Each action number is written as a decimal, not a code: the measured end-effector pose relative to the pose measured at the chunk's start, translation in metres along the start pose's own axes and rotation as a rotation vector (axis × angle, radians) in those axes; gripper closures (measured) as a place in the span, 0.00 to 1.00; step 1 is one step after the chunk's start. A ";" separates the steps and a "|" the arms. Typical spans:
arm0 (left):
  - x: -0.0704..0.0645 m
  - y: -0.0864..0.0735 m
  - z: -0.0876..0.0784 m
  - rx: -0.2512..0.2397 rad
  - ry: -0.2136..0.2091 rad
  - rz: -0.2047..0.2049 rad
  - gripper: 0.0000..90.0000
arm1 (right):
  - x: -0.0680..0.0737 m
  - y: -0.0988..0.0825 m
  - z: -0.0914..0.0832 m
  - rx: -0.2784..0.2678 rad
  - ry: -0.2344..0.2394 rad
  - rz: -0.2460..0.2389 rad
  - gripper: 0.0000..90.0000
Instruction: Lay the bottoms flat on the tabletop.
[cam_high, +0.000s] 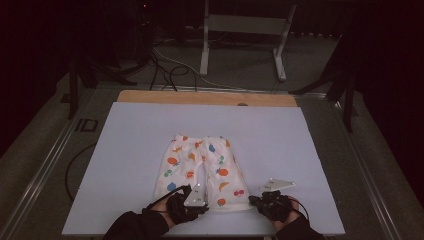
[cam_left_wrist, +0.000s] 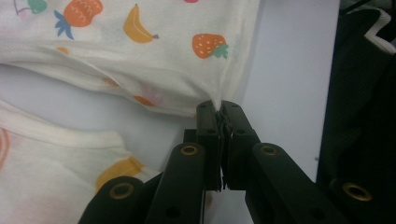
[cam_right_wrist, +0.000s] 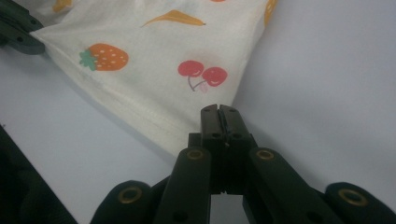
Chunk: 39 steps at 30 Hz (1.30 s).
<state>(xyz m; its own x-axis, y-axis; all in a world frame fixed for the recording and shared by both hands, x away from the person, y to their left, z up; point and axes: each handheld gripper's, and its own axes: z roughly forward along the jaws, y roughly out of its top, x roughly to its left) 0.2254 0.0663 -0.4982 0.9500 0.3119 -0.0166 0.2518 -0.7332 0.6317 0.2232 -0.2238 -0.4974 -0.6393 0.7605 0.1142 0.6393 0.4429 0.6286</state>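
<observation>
We see a pair of cream shorts (cam_high: 200, 167) with a fruit print lying flat near the middle of the white worktop (cam_high: 125, 150), waistband at the near edge and legs pointing away from the person. Both forearms come in from the bottom of the high view, each gloved hand low over the worktop at the near edge of the garment. The left gripper (cam_high: 192, 199) sits at the left part of the waistband, angled inward toward the cloth; its jaws are clenched on a pinch of fabric, which rises in a small peak where they meet (cam_left_wrist: 218, 106). The right gripper (cam_high: 259, 199) rests at the right corner of the waistband, well apart from the left one, its grey plate on top. Its jaws are pressed together at the hem edge (cam_right_wrist: 219, 112), grasping the corner of the shorts beside the cherry print.
</observation>
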 end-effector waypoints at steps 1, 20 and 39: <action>-0.001 -0.001 0.001 0.003 -0.005 -0.002 0.98 | 0.000 0.000 0.000 0.003 0.002 0.002 1.00; -0.002 -0.004 -0.003 -0.049 -0.078 -0.030 0.64 | 0.007 -0.006 -0.010 -0.084 0.022 -0.002 0.60; 0.013 0.001 -0.019 -0.130 -0.083 -0.079 0.02 | 0.000 0.004 -0.017 -0.209 0.037 -0.060 0.13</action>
<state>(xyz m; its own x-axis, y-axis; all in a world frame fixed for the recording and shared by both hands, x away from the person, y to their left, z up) 0.2347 0.0811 -0.4830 0.9415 0.3105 -0.1310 0.3055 -0.6221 0.7209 0.2183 -0.2300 -0.4816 -0.6909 0.7163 0.0978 0.4997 0.3755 0.7806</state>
